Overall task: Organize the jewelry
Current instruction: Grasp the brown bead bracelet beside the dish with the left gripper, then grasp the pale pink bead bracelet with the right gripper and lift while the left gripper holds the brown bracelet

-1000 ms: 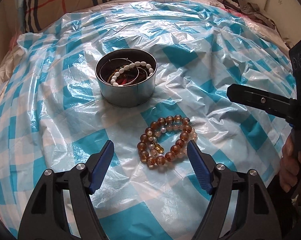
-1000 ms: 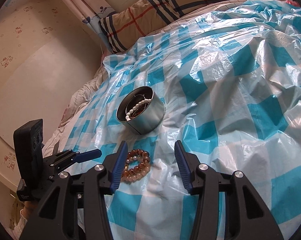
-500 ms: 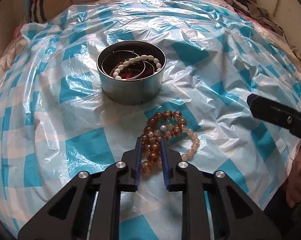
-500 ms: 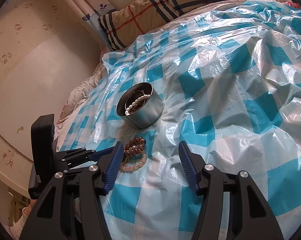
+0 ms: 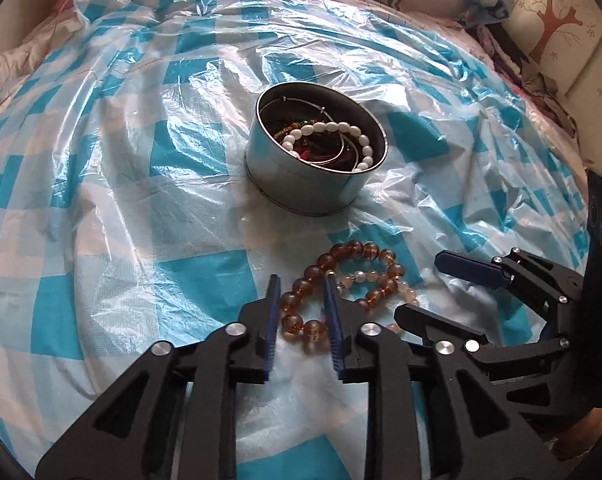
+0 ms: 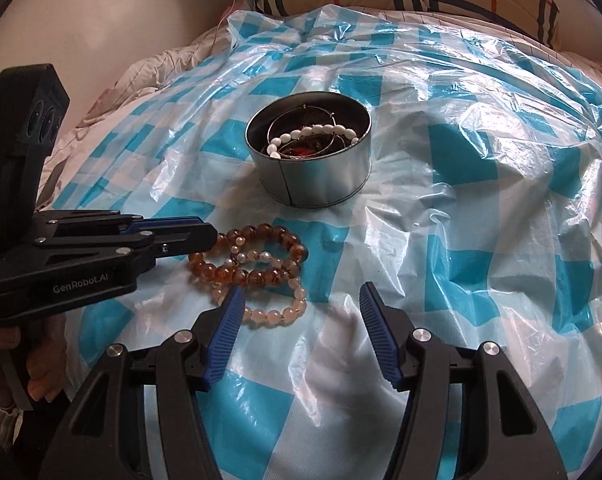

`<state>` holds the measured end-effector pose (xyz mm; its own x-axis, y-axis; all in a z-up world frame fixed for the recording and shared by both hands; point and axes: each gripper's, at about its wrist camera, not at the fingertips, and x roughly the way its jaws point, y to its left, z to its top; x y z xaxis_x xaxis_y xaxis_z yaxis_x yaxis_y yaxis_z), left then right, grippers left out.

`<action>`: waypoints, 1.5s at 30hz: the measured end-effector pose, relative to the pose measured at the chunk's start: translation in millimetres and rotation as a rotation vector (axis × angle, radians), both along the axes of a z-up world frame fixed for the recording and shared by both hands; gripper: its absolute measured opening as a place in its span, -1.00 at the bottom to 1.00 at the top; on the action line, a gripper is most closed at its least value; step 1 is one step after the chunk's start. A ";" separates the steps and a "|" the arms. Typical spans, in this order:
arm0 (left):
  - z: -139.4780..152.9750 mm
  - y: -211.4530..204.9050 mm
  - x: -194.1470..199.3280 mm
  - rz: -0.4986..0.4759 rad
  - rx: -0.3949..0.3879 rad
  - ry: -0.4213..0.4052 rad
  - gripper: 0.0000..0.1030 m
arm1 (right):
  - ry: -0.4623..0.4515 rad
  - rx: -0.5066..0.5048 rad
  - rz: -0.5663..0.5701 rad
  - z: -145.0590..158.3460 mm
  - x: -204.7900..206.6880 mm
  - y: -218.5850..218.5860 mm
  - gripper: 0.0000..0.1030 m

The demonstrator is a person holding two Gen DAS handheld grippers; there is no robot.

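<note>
1. Two bead bracelets lie tangled at lower centre of the left wrist view: an amber bracelet [image 5: 341, 284] and a pale bracelet [image 5: 397, 300], on the checked plastic sheet [image 5: 101, 200]. The left gripper [image 5: 301, 308] has its fingers drawn close around the amber strand's near arc, seemingly pinching it. The round tin [image 5: 313, 184], above centre, already holds a white bead bracelet [image 5: 333, 132].

2. In the right wrist view the right gripper [image 6: 301, 312] sits at the bottom, fingers spread wide and holding nothing, with the pale bracelet beside its left pad. The bracelets lie centre-left, below the tin.

3. Judgement: the beads look hard, smooth and slippery on a floppy, probably elastic cord; grip across a single strand, and expect the pale bracelet to drag along.
</note>
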<state>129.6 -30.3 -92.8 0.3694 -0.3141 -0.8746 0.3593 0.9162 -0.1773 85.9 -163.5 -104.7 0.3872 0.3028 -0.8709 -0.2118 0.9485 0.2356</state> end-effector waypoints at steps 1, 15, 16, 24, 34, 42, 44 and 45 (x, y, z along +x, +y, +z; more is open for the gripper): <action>-3.6 -4.2 0.3 -0.012 0.030 -0.001 -0.40 | 0.004 -0.033 0.017 -4.3 2.1 4.1 0.13; 10.6 -8.2 -12.0 -0.044 0.218 -0.124 -0.40 | -0.053 -0.094 0.014 17.3 -17.5 -27.1 0.02; 10.6 -12.5 -12.1 -0.056 0.229 -0.132 -0.40 | -0.051 -0.081 0.018 15.7 -16.3 -23.8 -0.14; -2.4 -17.5 -9.5 -0.074 0.201 -0.052 -0.79 | -0.004 -0.067 0.058 3.3 -19.9 -17.3 -0.80; -1.1 -0.9 -11.8 -0.004 0.045 0.035 -0.53 | 0.043 0.019 -0.008 3.7 -23.0 -30.4 -0.75; 6.8 -16.3 -24.2 -0.038 0.070 -0.017 -0.79 | 0.043 0.245 -0.095 12.3 -30.0 -56.9 -0.83; 18.5 -10.0 -29.5 -0.018 0.032 -0.059 -0.79 | 0.018 0.393 -0.152 18.5 -37.4 -72.3 -0.83; 24.1 -7.0 -33.2 -0.009 0.009 -0.083 -0.79 | 0.003 0.457 -0.175 21.4 -41.2 -77.4 -0.83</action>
<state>96.5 -37.2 -68.6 0.4381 -0.3101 -0.8437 0.3806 0.9143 -0.1384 44.7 -240.8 -83.3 0.4640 0.5850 -0.6652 -0.0565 0.7690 0.6368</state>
